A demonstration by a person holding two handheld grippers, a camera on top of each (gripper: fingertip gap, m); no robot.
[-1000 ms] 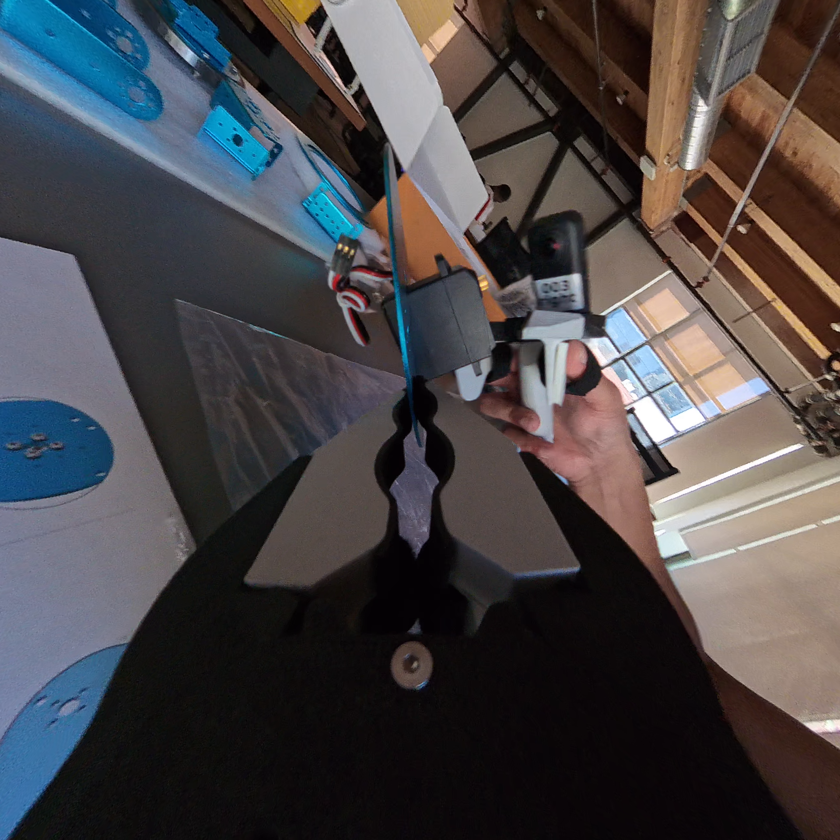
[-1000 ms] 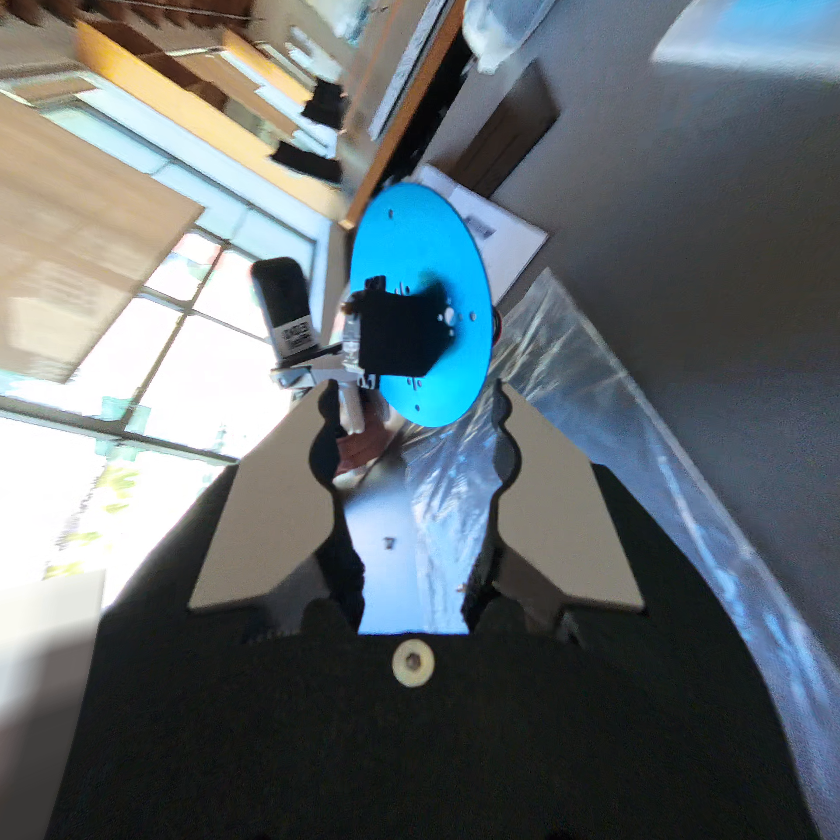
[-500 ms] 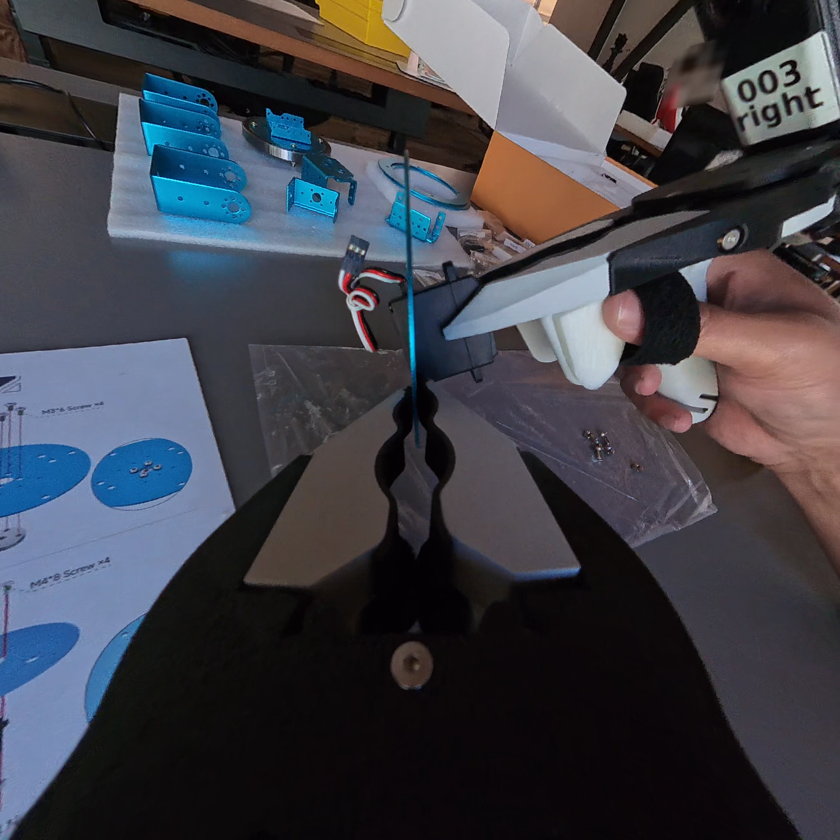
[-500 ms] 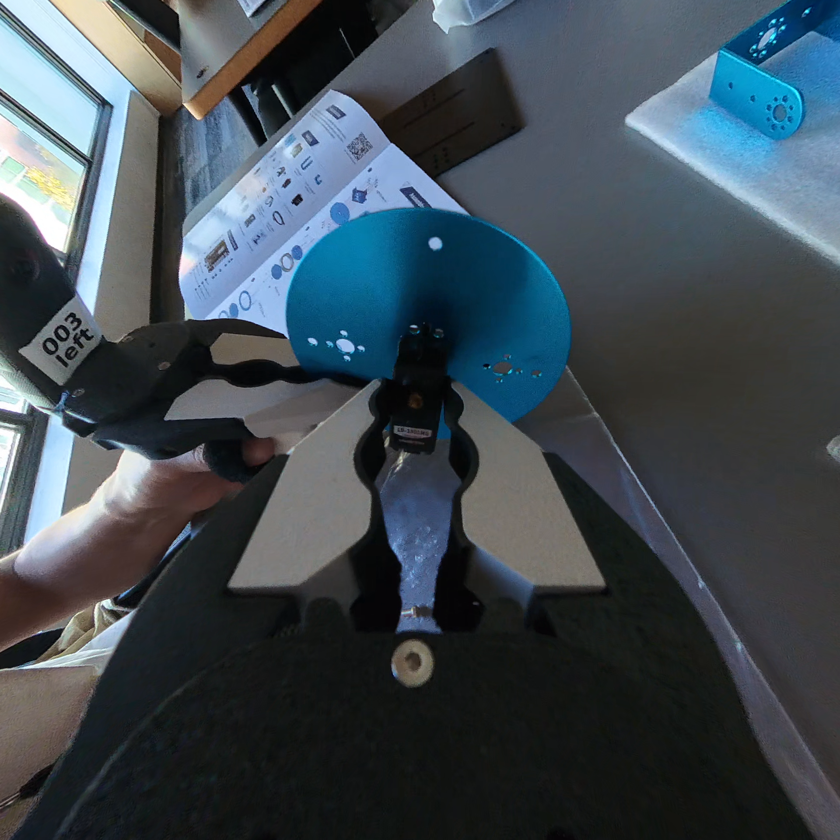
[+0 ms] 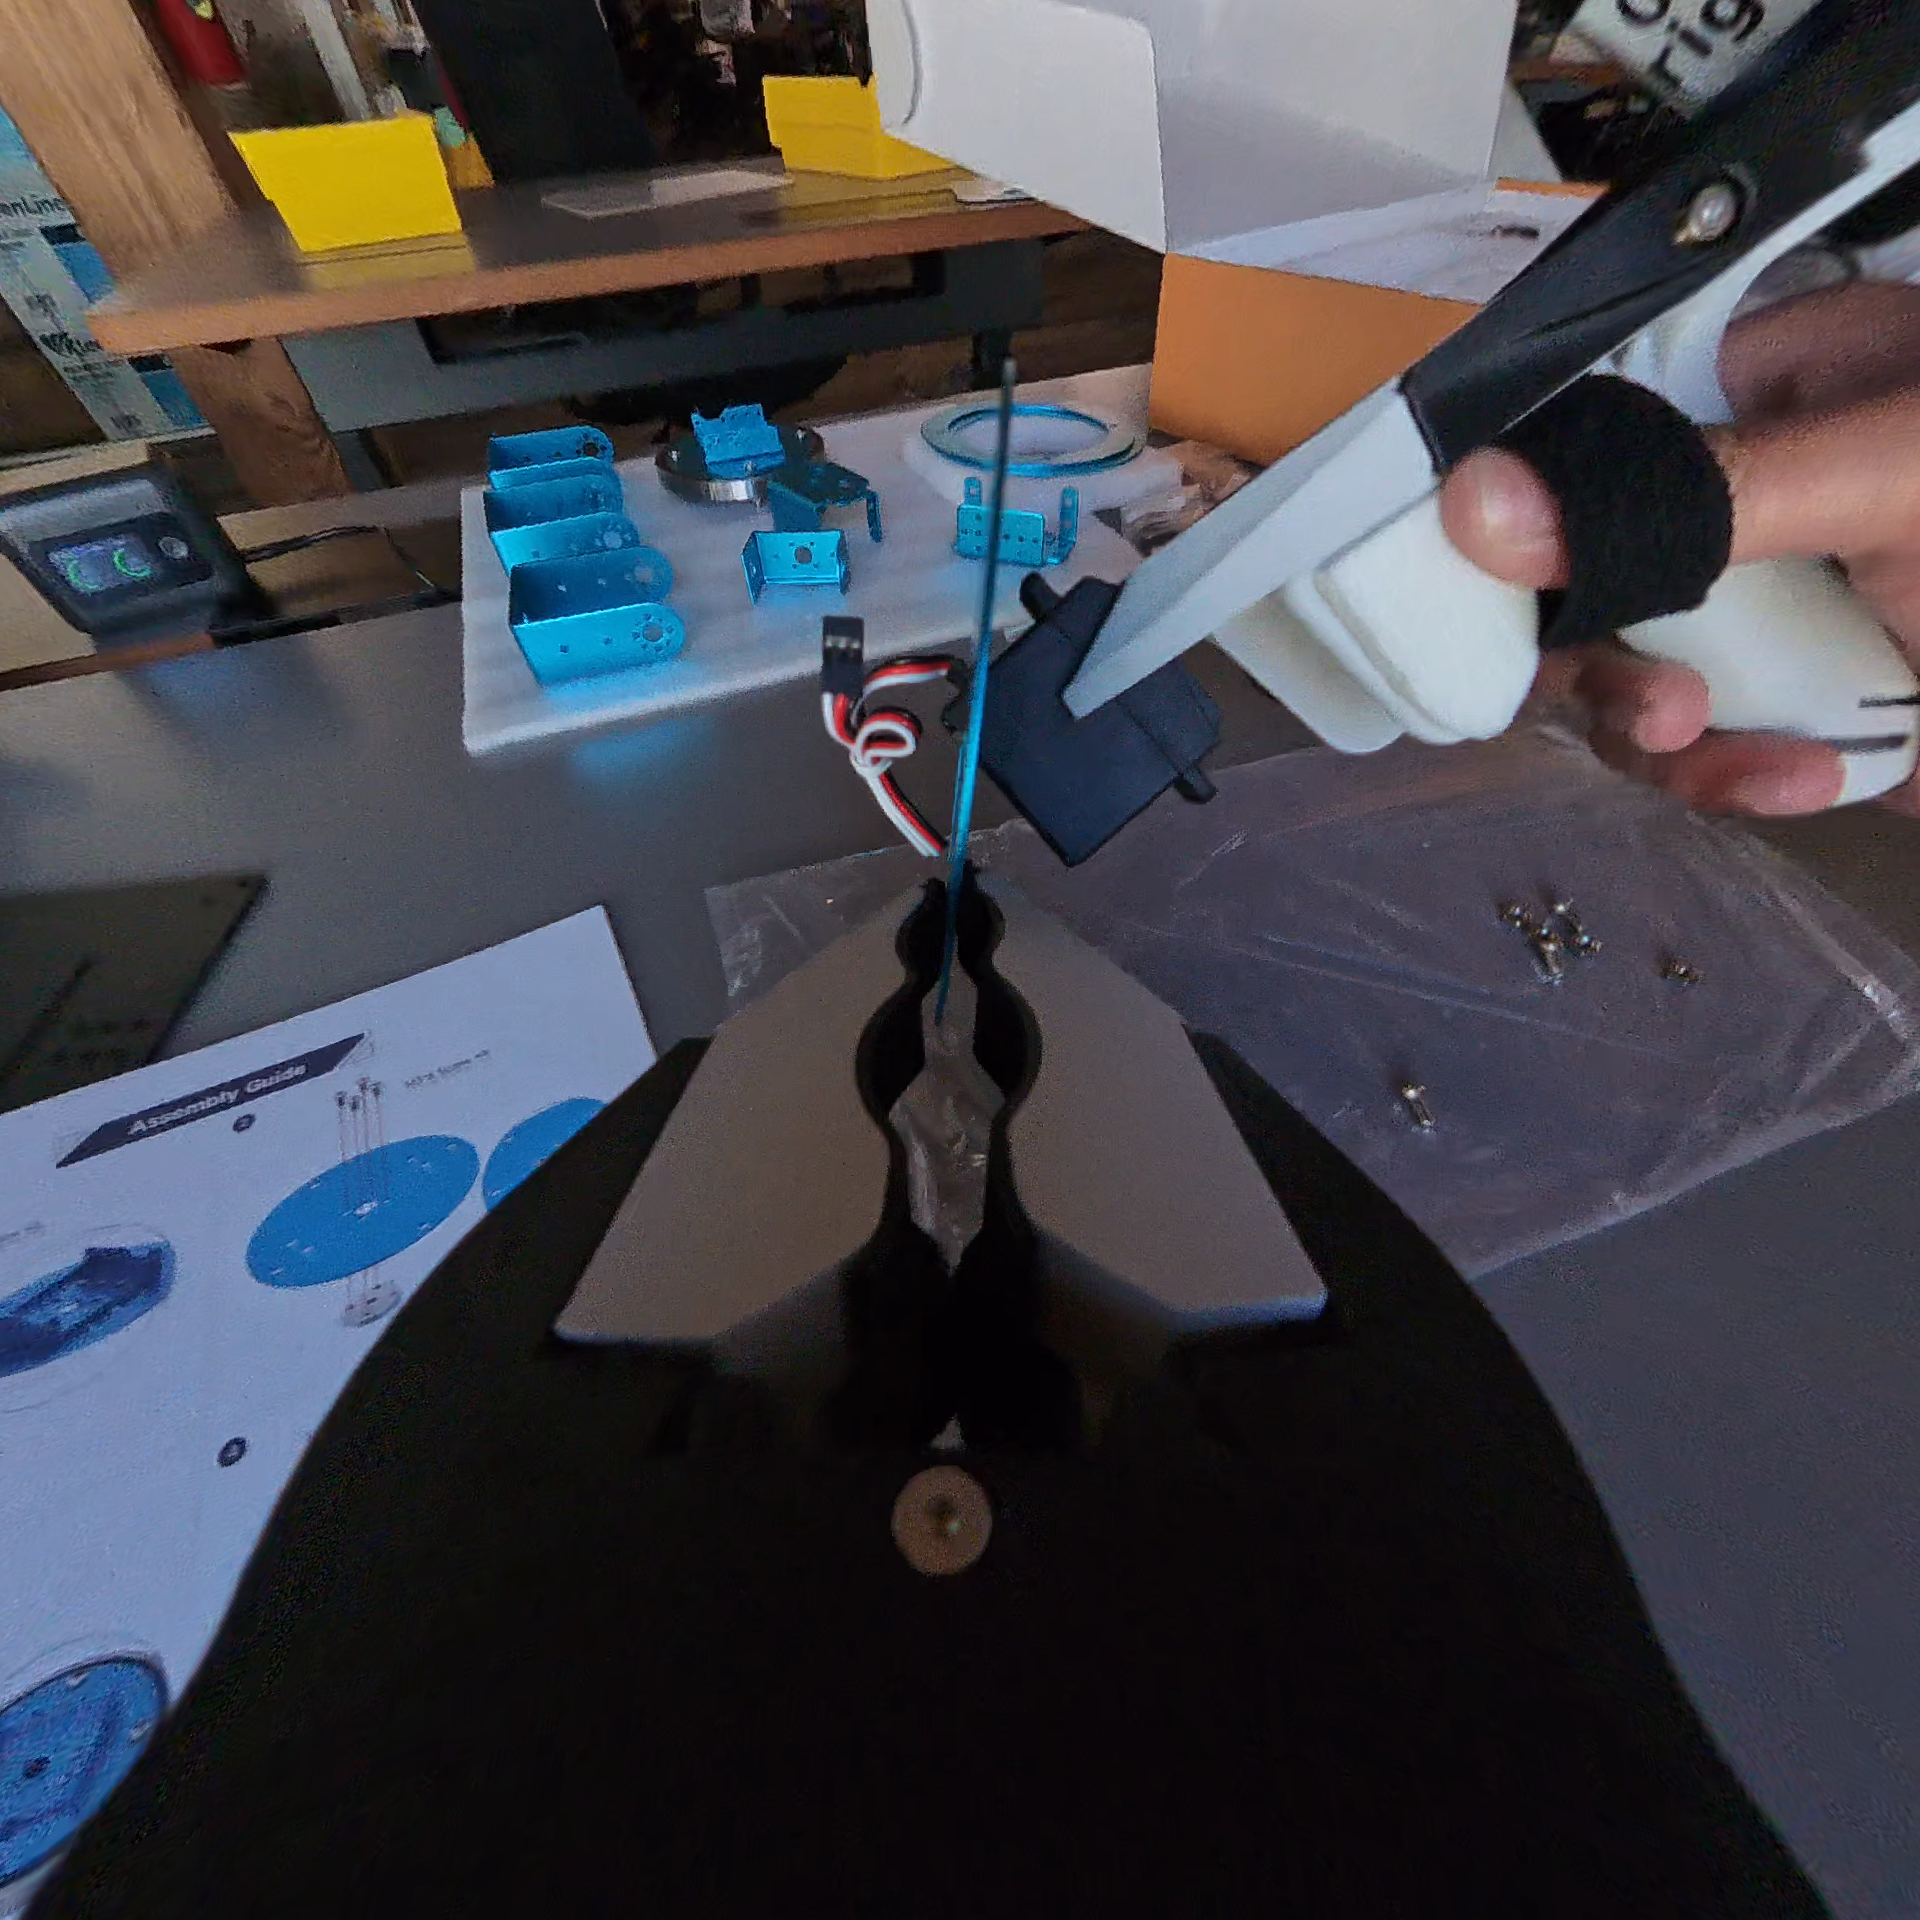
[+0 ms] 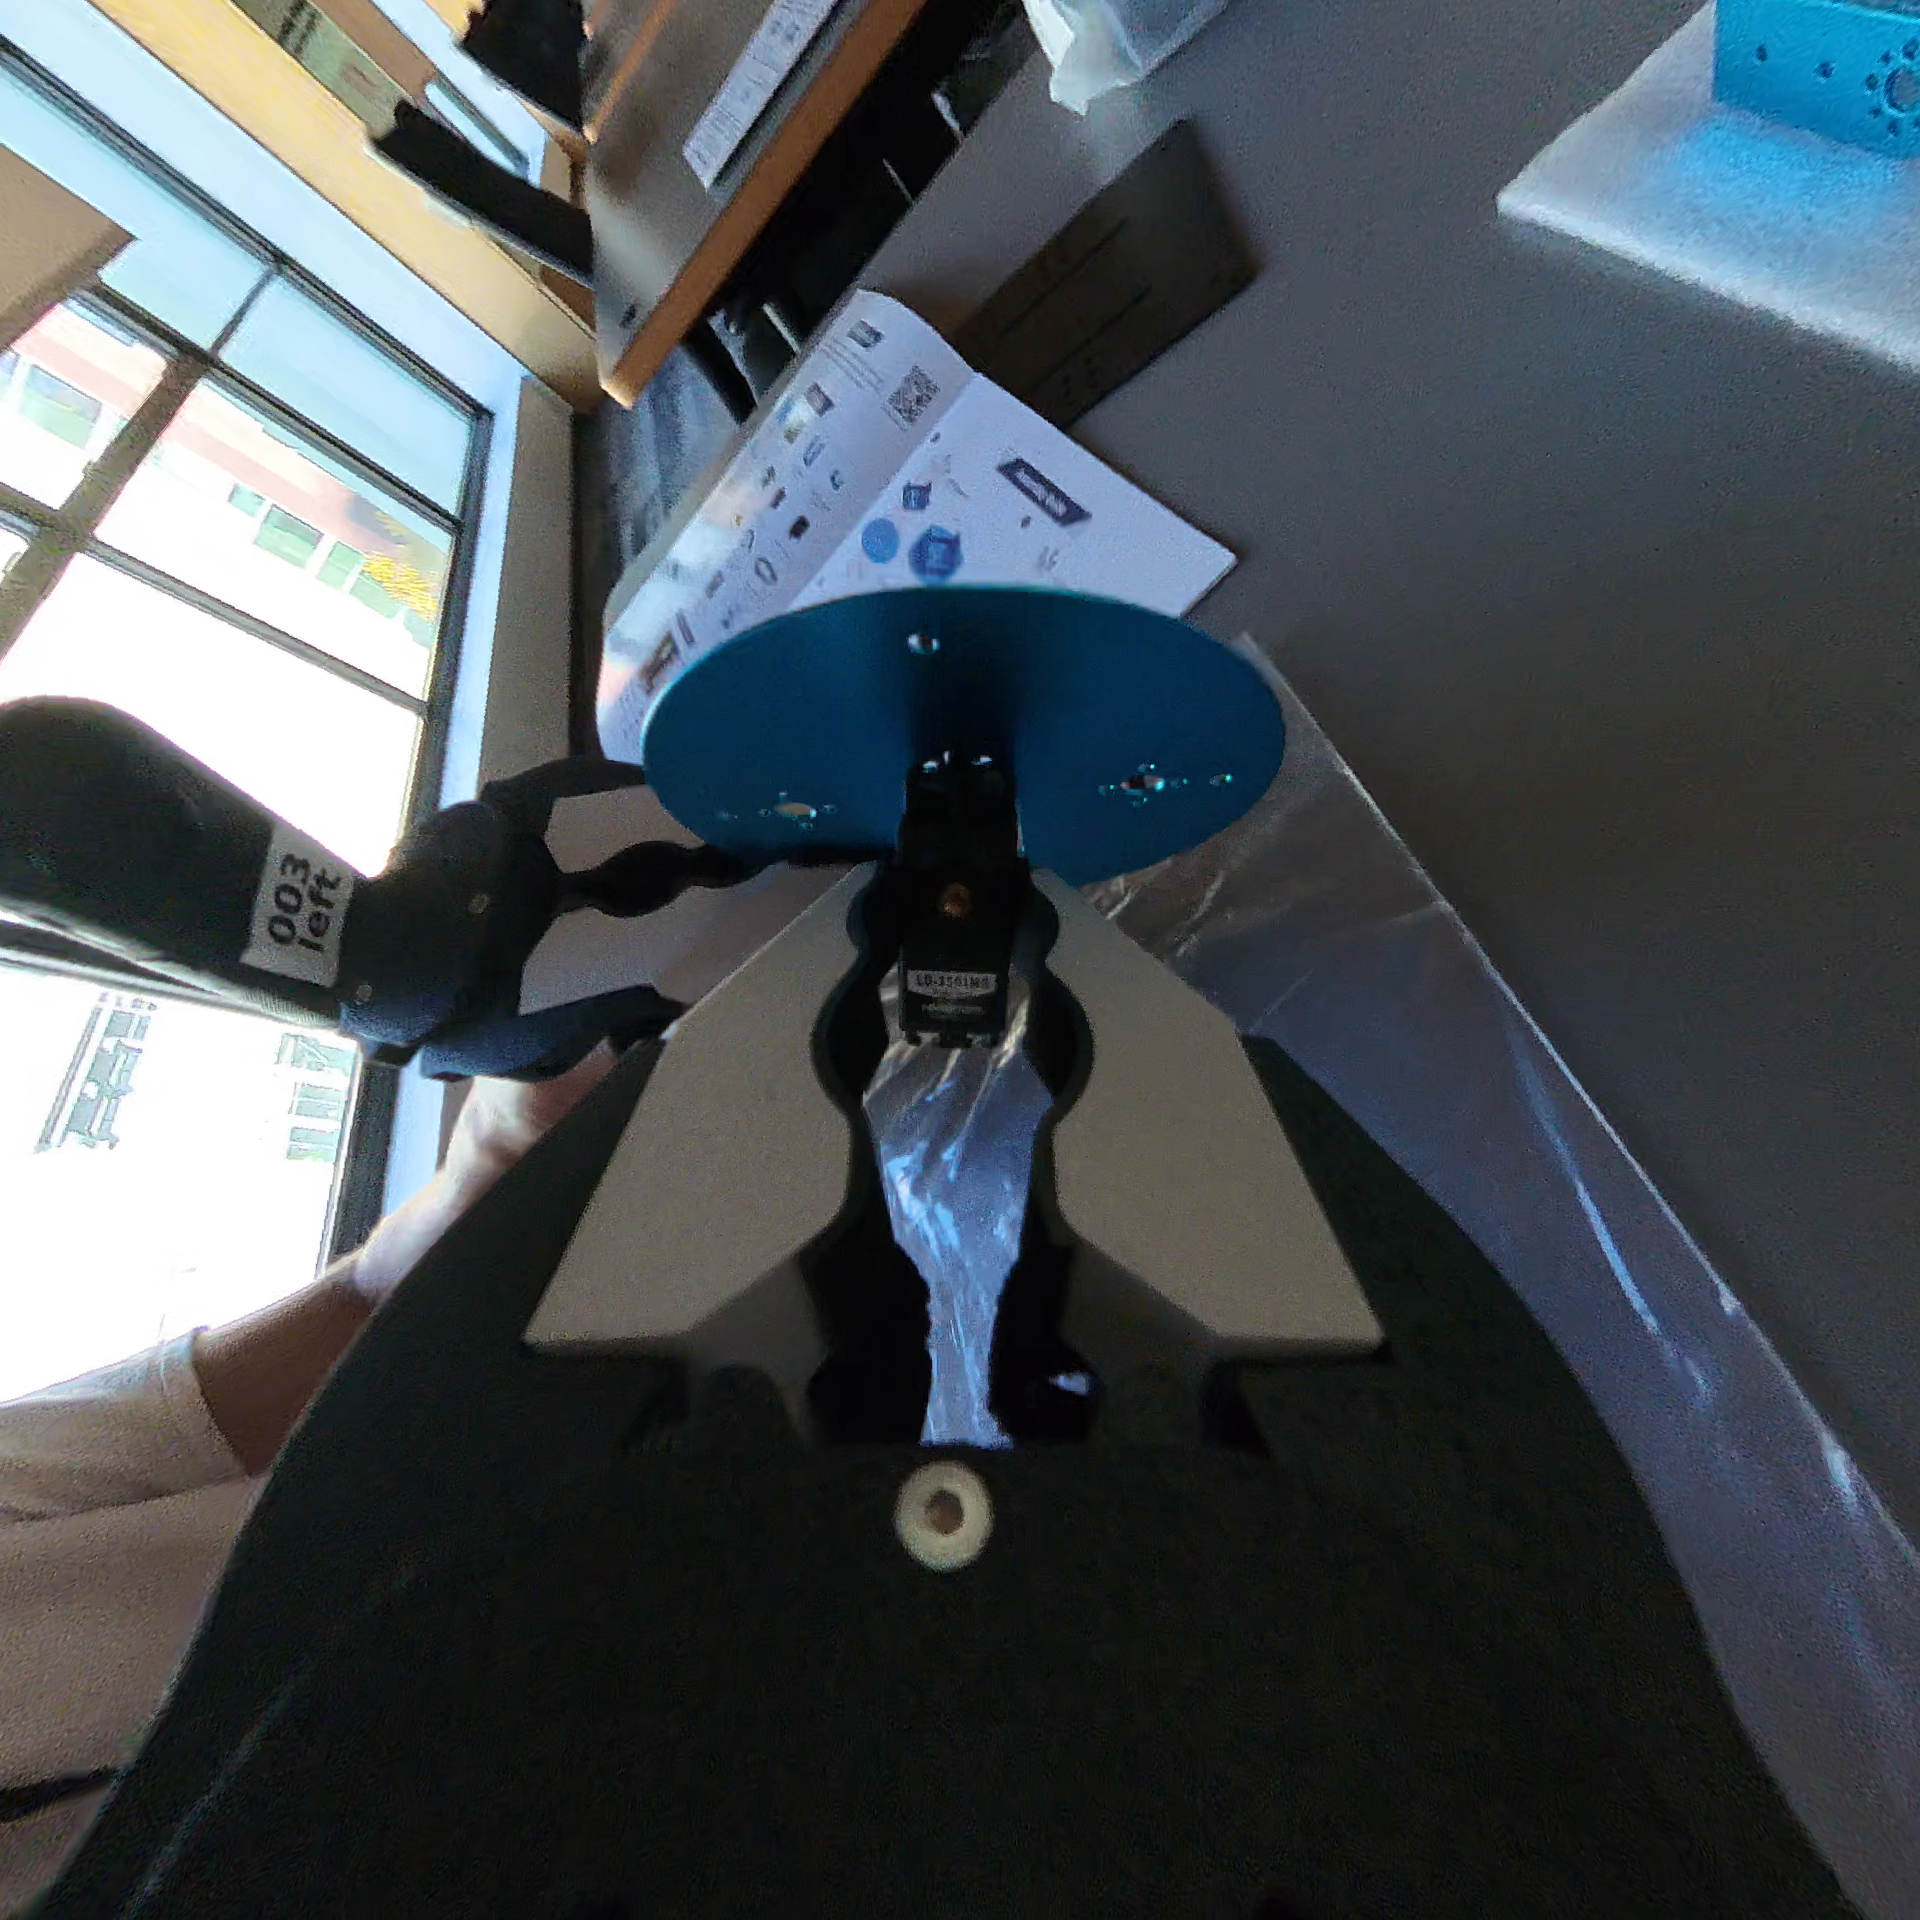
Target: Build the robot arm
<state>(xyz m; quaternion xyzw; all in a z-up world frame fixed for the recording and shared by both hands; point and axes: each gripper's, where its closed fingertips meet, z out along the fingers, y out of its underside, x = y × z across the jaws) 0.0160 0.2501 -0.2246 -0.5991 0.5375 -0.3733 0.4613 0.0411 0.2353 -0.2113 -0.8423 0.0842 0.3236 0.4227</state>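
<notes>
Your left gripper (image 5: 951,935) has its two fingers pinched closed on the lower edge of one round blue disc (image 5: 977,665), which stands edge-on to that camera, a thin upright line. Your right gripper (image 6: 948,935) has its two fingers clamped on the sides of one black servo motor (image 6: 951,914), whose far end meets the flat face of the same disc (image 6: 1091,717). In the left wrist view the servo (image 5: 1081,758) sits just right of the disc, with one coiled red, white and black lead (image 5: 878,727) ending in one black plug on the disc's left. Both parts are held in the air over the grey table (image 5: 364,810). Below them lies one clear plastic bag (image 5: 1455,1018) with a loose cluster of small screws (image 5: 1548,930) on it, plus two stray ones nearby; the cluster is too small to count. One printed assembly sheet (image 5: 312,1143) lies to the left. Farther back, one white foam pad (image 5: 727,623) carries four large blue brackets (image 5: 582,561) in a stack-like row, several smaller blue brackets and one blue ring (image 5: 1034,442). Two yellow bins (image 5: 348,177) stand on the bench behind.
</notes>
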